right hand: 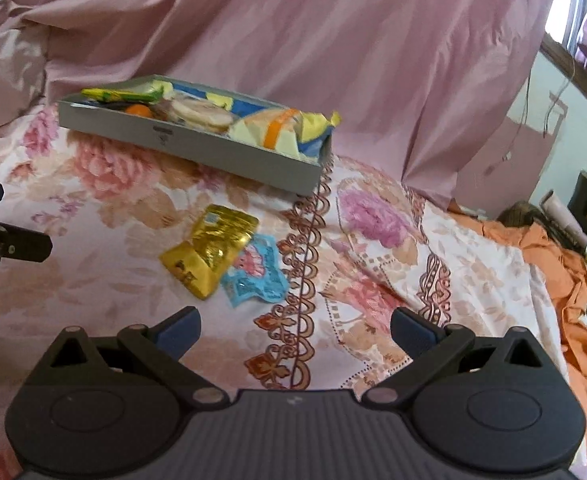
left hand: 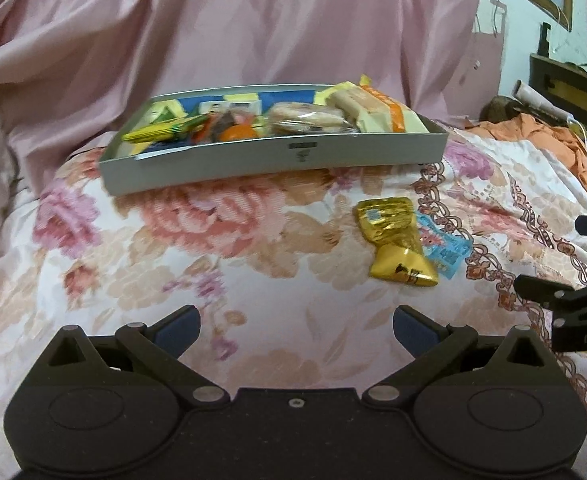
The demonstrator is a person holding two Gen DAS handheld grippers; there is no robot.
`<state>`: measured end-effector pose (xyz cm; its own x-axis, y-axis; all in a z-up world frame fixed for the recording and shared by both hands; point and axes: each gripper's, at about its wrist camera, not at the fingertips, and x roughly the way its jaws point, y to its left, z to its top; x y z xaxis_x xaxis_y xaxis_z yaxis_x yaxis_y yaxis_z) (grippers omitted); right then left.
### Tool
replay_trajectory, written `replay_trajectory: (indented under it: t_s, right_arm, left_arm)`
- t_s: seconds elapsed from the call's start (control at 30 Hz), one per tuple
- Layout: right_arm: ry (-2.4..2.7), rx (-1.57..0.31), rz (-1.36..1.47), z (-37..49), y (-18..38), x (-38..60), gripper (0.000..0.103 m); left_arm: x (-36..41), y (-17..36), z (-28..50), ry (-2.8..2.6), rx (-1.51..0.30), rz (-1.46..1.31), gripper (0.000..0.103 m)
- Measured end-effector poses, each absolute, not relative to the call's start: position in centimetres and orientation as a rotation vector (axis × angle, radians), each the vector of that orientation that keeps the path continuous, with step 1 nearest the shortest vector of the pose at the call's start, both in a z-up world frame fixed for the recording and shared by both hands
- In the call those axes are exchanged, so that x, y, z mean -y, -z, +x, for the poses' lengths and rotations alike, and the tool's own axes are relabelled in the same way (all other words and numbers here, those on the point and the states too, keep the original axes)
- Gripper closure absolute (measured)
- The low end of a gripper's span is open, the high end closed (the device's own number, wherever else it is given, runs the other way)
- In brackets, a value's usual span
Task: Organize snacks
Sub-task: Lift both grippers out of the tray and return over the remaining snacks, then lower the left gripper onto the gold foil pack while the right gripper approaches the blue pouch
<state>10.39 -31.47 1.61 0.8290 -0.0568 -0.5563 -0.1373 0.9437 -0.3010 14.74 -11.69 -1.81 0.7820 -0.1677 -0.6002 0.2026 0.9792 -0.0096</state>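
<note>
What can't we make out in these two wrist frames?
- Tray floor: both views, hidden under piled snacks.
- Blue packet: both views, partly under the gold packets; print blurred.
- Tray label: too small to read.
- Right claw: left view, cut off by the edge.

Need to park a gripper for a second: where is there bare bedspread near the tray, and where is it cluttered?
Free: the floral bedspread between the gray tray and the left gripper, left of the gold packets. Also right of the blue wrapper, ahead of the right gripper. Crowded: inside the tray, and around the loose packets.
</note>
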Motion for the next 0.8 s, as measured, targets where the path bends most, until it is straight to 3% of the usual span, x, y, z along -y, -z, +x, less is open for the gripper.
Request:
replay_trajectory:
  t_s: [0.8]
  right_arm:
    - [-0.032, -0.619, -0.45, 14.7, 1.8, 32.7, 0.0]
  left_arm:
    - [22.0, 5.2, 25.4, 0.316, -0.714, 0.152, 0.001]
